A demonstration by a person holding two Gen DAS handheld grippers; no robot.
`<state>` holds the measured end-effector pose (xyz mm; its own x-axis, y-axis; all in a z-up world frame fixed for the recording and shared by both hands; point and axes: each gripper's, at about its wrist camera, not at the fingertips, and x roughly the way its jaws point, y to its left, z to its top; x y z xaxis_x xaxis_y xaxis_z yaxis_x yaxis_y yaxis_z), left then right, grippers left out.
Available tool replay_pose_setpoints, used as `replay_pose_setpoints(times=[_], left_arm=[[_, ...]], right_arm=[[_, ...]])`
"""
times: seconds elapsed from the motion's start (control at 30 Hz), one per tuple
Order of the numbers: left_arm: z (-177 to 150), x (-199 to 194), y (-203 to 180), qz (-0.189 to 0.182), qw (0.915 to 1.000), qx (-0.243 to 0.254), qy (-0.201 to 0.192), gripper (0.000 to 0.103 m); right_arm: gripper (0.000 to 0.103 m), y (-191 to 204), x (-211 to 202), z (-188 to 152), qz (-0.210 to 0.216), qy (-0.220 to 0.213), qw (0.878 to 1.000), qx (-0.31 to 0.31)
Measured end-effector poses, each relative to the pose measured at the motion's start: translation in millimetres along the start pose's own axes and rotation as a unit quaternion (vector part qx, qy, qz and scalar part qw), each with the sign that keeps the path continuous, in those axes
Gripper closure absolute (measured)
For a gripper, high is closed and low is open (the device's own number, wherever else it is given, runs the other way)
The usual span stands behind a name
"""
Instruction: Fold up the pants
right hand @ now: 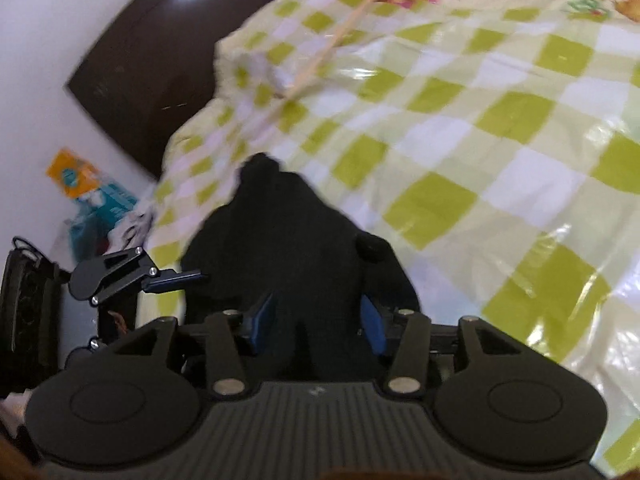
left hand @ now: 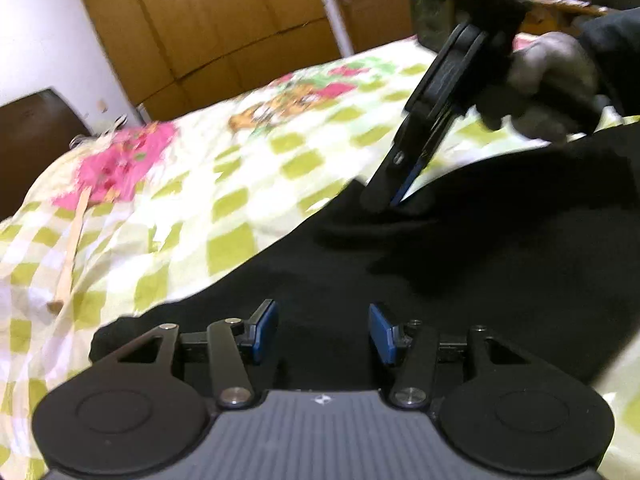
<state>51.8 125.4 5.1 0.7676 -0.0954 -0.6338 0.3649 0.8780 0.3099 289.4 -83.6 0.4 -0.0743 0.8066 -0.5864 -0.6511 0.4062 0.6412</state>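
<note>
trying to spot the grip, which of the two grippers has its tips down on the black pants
The right gripper: in the left wrist view its tips dig into the black pants. The left gripper has its pads apart, with nothing pinched.

You are working in a home bedroom. A bed with a green-checked cartoon bedsheet [left hand: 224, 208] fills the view, with a wooden wardrobe [left hand: 224, 28] and dark headboard [right hand: 148, 80] behind.

My left gripper [left hand: 323, 332] was matte black plastic with blue pads [left hand: 266, 330], silver screws at its linkage pivots, two round discs flanking a grey ribbed housing with a small white emblem. My right gripper [right hand: 316, 322] matched it. My sleeve [left hand: 612, 36] was black.
</note>
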Motion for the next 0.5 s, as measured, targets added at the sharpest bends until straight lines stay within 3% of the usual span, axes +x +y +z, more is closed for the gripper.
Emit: replay_pose_setpoints(times=[0.07, 0.13, 0.2, 0.3, 0.43, 0.5], left_arm=[[-8, 10, 11, 0.029, 0.9994, -0.005, 0.018, 0.040], [-20, 15, 14, 0.058, 0.9973, 0.001, 0.044, 0.040], [-34, 18, 20, 0.067, 0.9960, -0.012, 0.057, 0.038], [-42, 12, 25, 0.077, 0.9948, -0.028, 0.062, 0.036], [-35, 2, 22, 0.083, 0.9948, -0.025, 0.053, 0.036], [-34, -1, 20, 0.081, 0.9955, -0.022, 0.044, 0.036]], right_arm=[[0.052, -4, 7, 3, 0.002, -0.020, 1.000, 0.015], [0.060, -21, 7, 9, -0.005, -0.061, 0.997, 0.054], [0.092, -46, 0, 13, -0.024, -0.101, 0.988, 0.114], [0.092, -53, -14, 10, -0.083, -0.124, 0.982, 0.119], [0.089, -27, -37, 0, -0.131, -0.152, 0.976, 0.088], [0.089, 0, -44, -8, -0.116, -0.172, 0.977, 0.051]])
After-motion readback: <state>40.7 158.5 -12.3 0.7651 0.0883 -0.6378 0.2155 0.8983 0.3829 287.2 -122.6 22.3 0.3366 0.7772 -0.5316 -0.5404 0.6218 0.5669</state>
